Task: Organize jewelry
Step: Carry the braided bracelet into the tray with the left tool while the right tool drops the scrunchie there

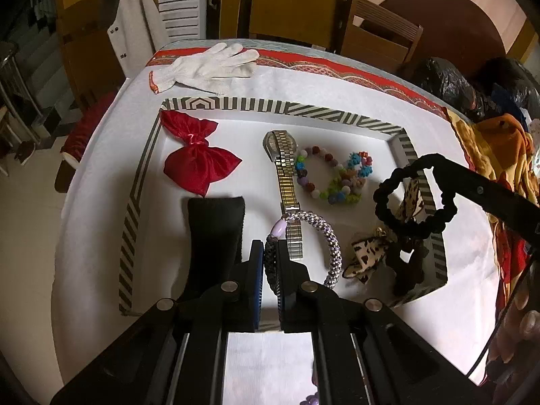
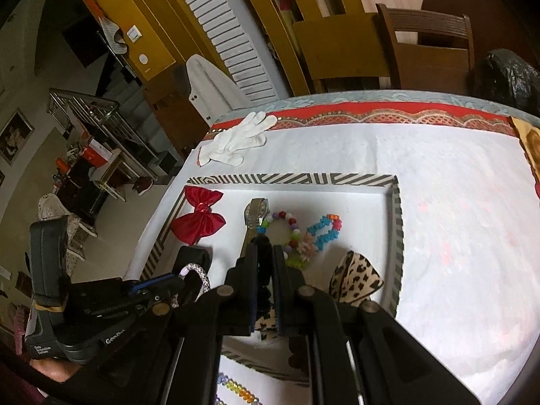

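A striped-rim tray (image 1: pixel 236 104) (image 2: pixel 290 179) on the white table holds a red bow (image 1: pixel 195 158) (image 2: pixel 199 217), a gold watch (image 1: pixel 285 168) (image 2: pixel 255 210), two coloured bead bracelets (image 1: pixel 332 175) (image 2: pixel 303 233), a black pad (image 1: pixel 216 229) and a leopard bow (image 1: pixel 366 256) (image 2: pixel 356 278). My left gripper (image 1: pixel 271 249) (image 2: pixel 168 280) is shut on a purple-white braided bracelet (image 1: pixel 324 233) (image 2: pixel 199 271) over the tray's near part. My right gripper (image 2: pixel 264 248) (image 1: pixel 435 168) is shut on a black scrunchie (image 1: pixel 411 199) (image 2: pixel 263 263), held above the tray's right side.
A white glove (image 1: pixel 209 65) (image 2: pixel 238 140) lies beyond the tray. Wooden chairs (image 2: pixel 428 50) stand behind the table. Coloured cloth (image 1: pixel 492 155) and black bags (image 1: pixel 445 81) are at the right. More beads (image 2: pixel 236 388) lie near the tray's front edge.
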The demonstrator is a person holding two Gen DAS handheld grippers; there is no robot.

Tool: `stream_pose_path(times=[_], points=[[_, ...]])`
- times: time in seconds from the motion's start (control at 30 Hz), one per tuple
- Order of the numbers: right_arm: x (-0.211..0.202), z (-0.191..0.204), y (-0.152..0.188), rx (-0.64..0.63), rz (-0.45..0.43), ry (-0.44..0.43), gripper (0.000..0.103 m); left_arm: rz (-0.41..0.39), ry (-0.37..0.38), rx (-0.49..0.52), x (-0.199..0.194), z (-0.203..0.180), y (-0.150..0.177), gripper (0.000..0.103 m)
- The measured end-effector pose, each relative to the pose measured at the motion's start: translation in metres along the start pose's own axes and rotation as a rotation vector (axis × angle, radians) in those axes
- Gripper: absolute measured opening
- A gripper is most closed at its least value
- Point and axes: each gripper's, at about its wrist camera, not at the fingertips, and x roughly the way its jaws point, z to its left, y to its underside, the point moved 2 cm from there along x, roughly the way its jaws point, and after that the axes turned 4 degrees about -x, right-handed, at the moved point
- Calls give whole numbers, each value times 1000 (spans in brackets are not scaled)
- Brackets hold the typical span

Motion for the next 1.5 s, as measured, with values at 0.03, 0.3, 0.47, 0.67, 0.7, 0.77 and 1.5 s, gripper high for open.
stream_pose_path(times=[0.03, 0.3, 0.47, 0.67, 0.7, 0.77, 1.5], points=[[2, -1, -1, 2, 1, -2, 8, 0, 1, -3, 1, 1, -1, 20], [13, -1, -2, 10, 15, -10, 8, 19, -4, -18, 11, 5, -1, 20], [24, -4, -2, 22, 35, -14, 8, 34, -8, -24, 17, 6, 2, 20], [36, -2, -3, 30, 51, -21, 8, 46, -9, -27, 23, 6, 5, 20], [38, -2, -3, 29, 54, -22, 8, 49, -11, -26, 24, 6, 6, 20], [42, -1, -2, 30, 60, -25, 8, 54, -12, -25, 26, 7, 7, 20], [78, -77, -40, 142, 49, 136, 8, 56, -12, -58, 45, 6, -9, 20]])
